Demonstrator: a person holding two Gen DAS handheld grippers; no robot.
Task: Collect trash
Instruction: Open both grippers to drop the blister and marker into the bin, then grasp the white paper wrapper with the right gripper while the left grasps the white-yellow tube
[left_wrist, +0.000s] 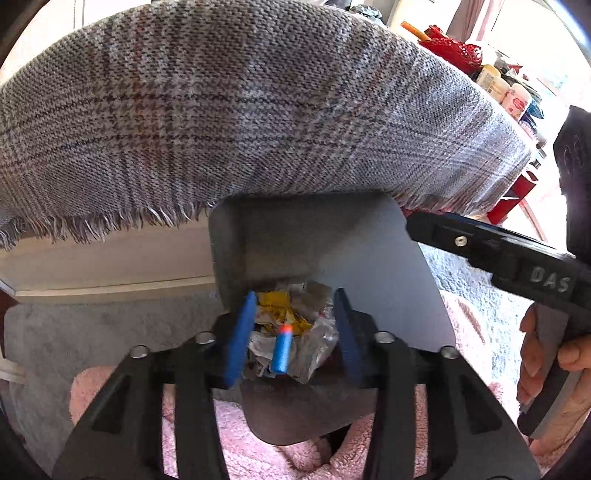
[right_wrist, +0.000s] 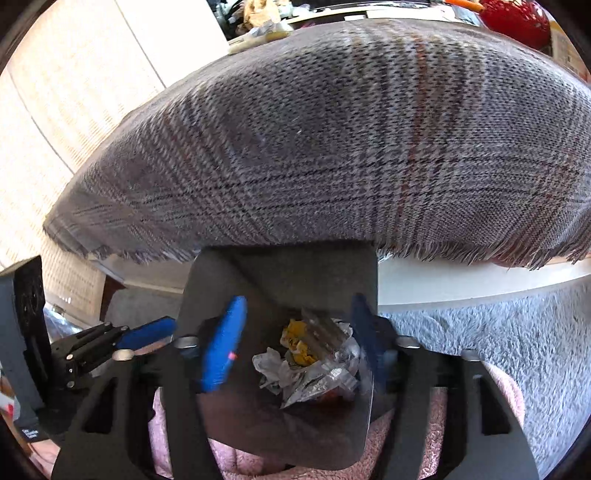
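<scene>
A grey bin (left_wrist: 332, 236) stands on the floor by a table draped in plaid cloth. Inside it lie crumpled wrappers (left_wrist: 295, 325), yellow, clear and silvery, also seen in the right wrist view (right_wrist: 314, 354). A small blue foam dart with an orange tip (left_wrist: 282, 347) is in mid-air between my left gripper's fingers, above the wrappers. My left gripper (left_wrist: 291, 328) is open over the bin mouth. My right gripper (right_wrist: 299, 339) is open and empty, its fingers on both sides of the bin (right_wrist: 280, 273). The right gripper body shows in the left view (left_wrist: 517, 258).
The plaid cloth (left_wrist: 240, 103) hangs over the table edge just above the bin. Bottles and red items (left_wrist: 491, 77) crowd the tabletop. A pink fluffy rug (left_wrist: 258, 450) and grey carpet (right_wrist: 498, 332) cover the floor. A white shelf (left_wrist: 110, 258) runs under the table.
</scene>
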